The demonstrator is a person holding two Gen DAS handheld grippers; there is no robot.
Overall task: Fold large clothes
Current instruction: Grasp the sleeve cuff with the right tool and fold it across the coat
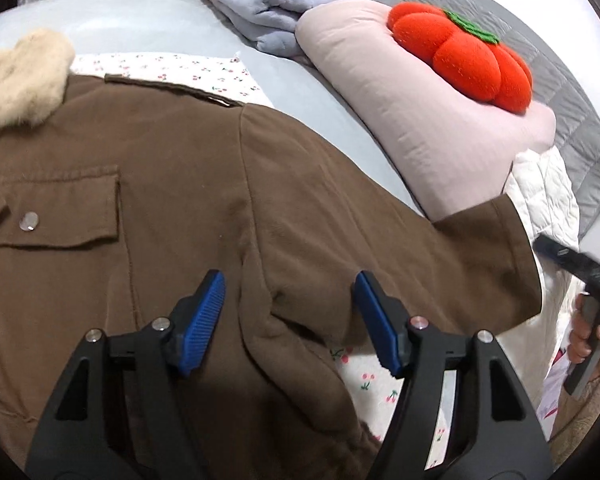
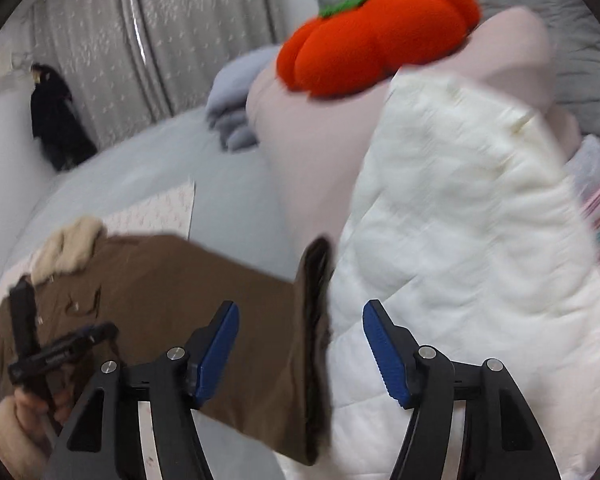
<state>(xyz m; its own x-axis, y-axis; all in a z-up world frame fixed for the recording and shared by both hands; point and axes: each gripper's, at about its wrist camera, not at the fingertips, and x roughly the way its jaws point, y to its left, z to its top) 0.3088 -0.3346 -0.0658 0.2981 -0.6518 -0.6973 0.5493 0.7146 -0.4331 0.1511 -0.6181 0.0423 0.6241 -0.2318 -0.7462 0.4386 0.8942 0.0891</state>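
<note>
A large brown coat [image 1: 160, 184] with a beige fur collar [image 1: 20, 84] lies spread flat on the bed, its sleeve [image 1: 440, 264] stretched out to the right. My left gripper [image 1: 288, 312] is open, its blue pads either side of the armpit seam, just above the fabric. My right gripper [image 2: 300, 344] is open around the sleeve cuff [image 2: 316, 340], which hangs between the jaws. The coat [image 2: 172, 272] and collar [image 2: 68, 248] show at left in the right wrist view. The left gripper [image 2: 56, 348] shows there at lower left; the right gripper's body [image 1: 580, 276] shows at the left wrist view's right edge.
A cherry-print white cloth [image 1: 172, 70] lies under the coat on the pale blue sheet [image 1: 320, 120]. A pink pillow [image 1: 440, 120] carries an orange pumpkin cushion [image 1: 460, 56]. A folded blue blanket [image 1: 268, 12] lies behind, a white quilted item [image 2: 460, 220] at right. Grey curtains [image 2: 160, 32] hang beyond.
</note>
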